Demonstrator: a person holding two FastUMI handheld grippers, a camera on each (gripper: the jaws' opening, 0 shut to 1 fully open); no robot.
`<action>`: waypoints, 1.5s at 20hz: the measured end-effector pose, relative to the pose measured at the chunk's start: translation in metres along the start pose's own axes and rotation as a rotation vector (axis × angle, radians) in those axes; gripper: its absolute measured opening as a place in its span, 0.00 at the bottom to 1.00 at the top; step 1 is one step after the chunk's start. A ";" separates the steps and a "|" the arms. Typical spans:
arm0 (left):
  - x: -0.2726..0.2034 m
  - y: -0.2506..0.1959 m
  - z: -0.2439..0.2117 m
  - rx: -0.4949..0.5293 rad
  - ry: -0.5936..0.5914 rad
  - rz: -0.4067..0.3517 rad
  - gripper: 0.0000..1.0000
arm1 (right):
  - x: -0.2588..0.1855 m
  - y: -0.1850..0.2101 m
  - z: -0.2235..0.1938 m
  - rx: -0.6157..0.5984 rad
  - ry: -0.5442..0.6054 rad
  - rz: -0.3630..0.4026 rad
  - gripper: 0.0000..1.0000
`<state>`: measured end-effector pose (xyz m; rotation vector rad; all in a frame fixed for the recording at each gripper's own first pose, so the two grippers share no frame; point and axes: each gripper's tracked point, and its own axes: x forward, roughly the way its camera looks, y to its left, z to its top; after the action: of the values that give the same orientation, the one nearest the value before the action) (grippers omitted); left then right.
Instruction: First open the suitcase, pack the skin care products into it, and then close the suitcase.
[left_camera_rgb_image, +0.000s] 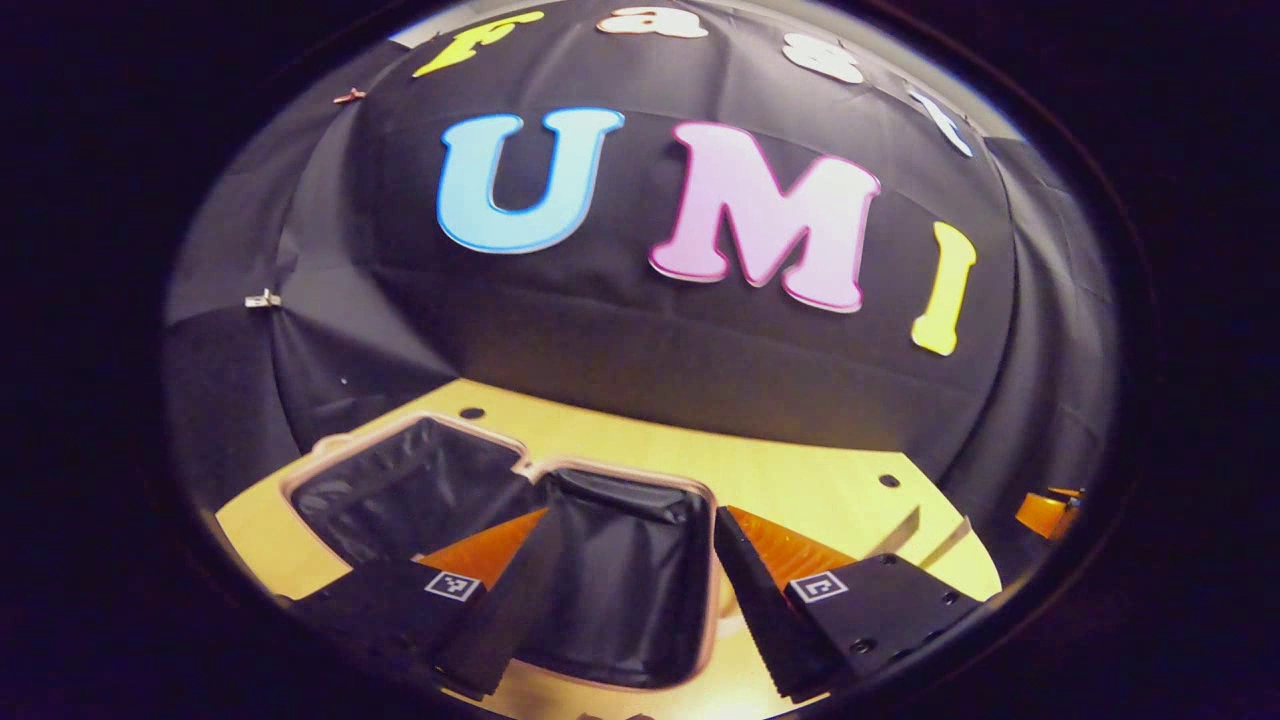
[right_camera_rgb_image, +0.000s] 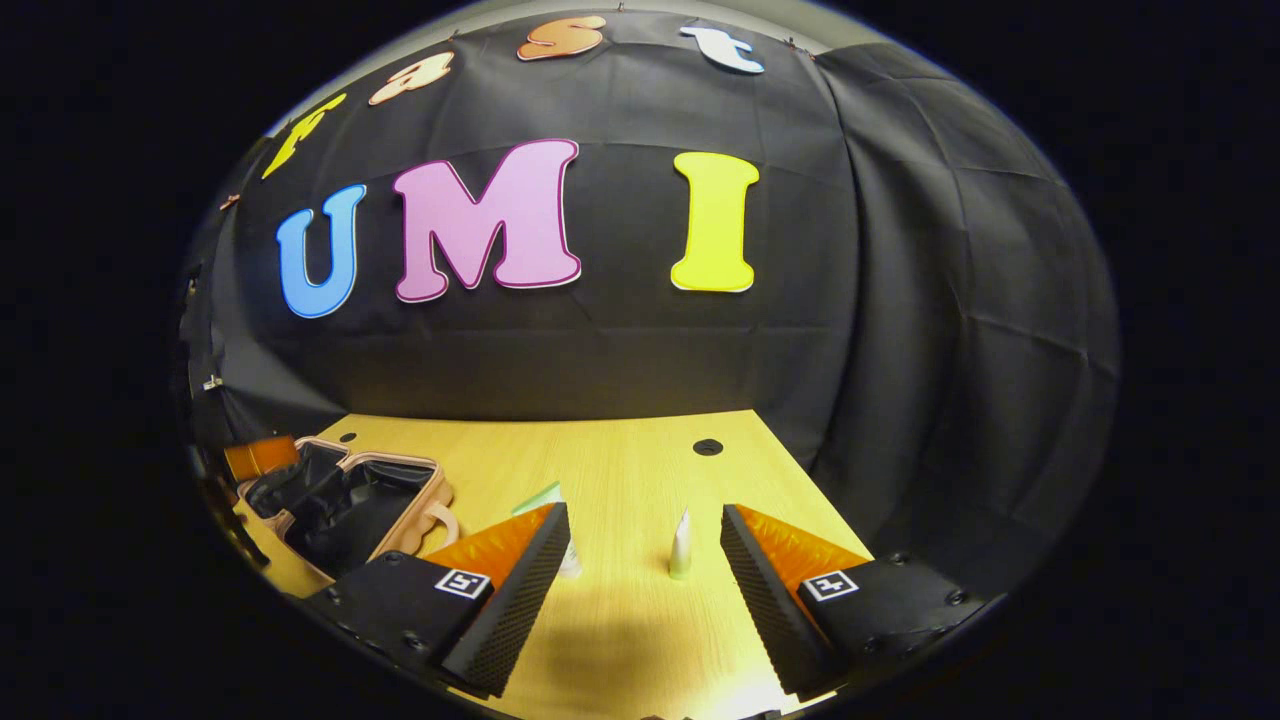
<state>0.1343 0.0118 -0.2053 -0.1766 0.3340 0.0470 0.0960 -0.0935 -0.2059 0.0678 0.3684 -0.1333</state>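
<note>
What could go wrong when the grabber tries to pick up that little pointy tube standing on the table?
The small tube stands upright on a narrow base between the right gripper's open fingers, so a nudge could topple it. A second tube sits right beside one finger and might get knocked. The open suitcase lies off to the side, so a loose grip could drop the tube on the way.

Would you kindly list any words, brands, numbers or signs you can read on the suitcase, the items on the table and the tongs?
Open suitcase: no text visible.
White tube standing on the table: too small to read.
Pale green item partly behind a finger: too small to read.
Square markers on the left tongs and right tongs: coded patterns, not words.
</note>
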 end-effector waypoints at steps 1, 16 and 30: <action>0.002 -0.024 -0.014 0.024 0.009 -0.037 0.96 | 0.005 -0.005 -0.007 -0.005 0.010 0.008 0.97; 0.118 -0.241 -0.106 0.209 0.075 -0.375 0.96 | 0.077 -0.044 -0.073 0.057 0.059 0.002 0.97; 0.136 -0.189 -0.119 0.203 0.151 -0.292 0.44 | 0.150 -0.038 -0.124 0.109 0.161 -0.017 0.97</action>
<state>0.2379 -0.1931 -0.3300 -0.0259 0.4578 -0.2893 0.1847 -0.1378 -0.3774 0.1840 0.5227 -0.1650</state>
